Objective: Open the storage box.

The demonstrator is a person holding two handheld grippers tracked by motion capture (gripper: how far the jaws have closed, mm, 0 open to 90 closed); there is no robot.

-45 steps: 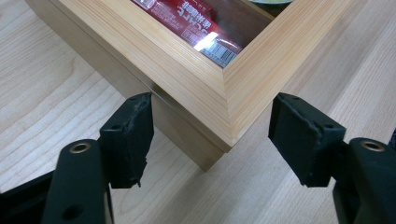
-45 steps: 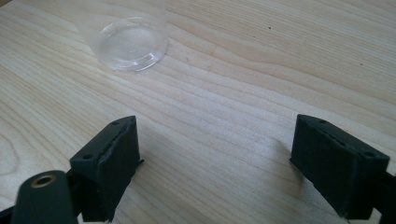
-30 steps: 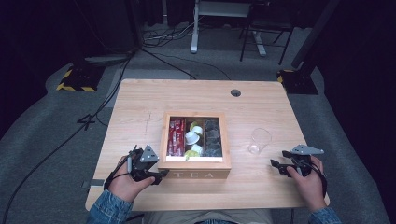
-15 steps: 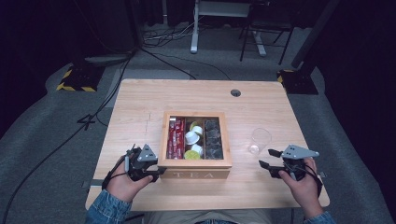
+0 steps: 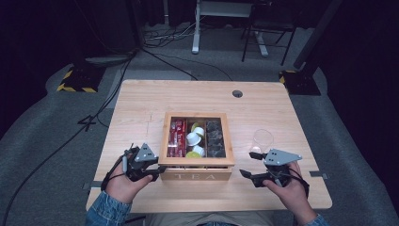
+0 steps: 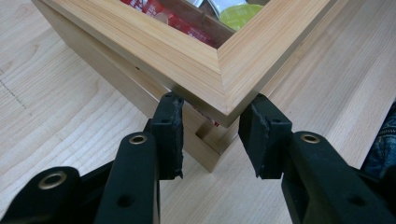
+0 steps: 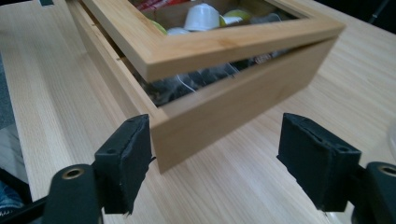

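Note:
A wooden tea box (image 5: 197,177) with a glass-windowed lid (image 6: 196,60) stands at the table's front middle. My left gripper (image 5: 157,171) is at its front left corner. In the left gripper view its jaws (image 6: 212,135) have just been closing and are shut on the lid's corner. The lid (image 7: 224,44) sits slightly raised above the box body (image 7: 243,107). My right gripper (image 5: 247,164) hovers just right of the box's front right corner. Its jaws (image 7: 224,154) have just been opening and stand wide apart, level with that corner and not touching it.
Inside the box lie red tea packets (image 5: 177,136), white and green capsules (image 5: 194,137) and dark packets (image 5: 214,136). A clear glass cup (image 5: 262,140) stands right of the box, just beyond my right gripper. A cable hole (image 5: 237,93) sits near the table's far edge.
My right hand has moved left toward the box and risen a little, jaws wider. My left gripper stayed at the box's front left corner and closed on the lid.

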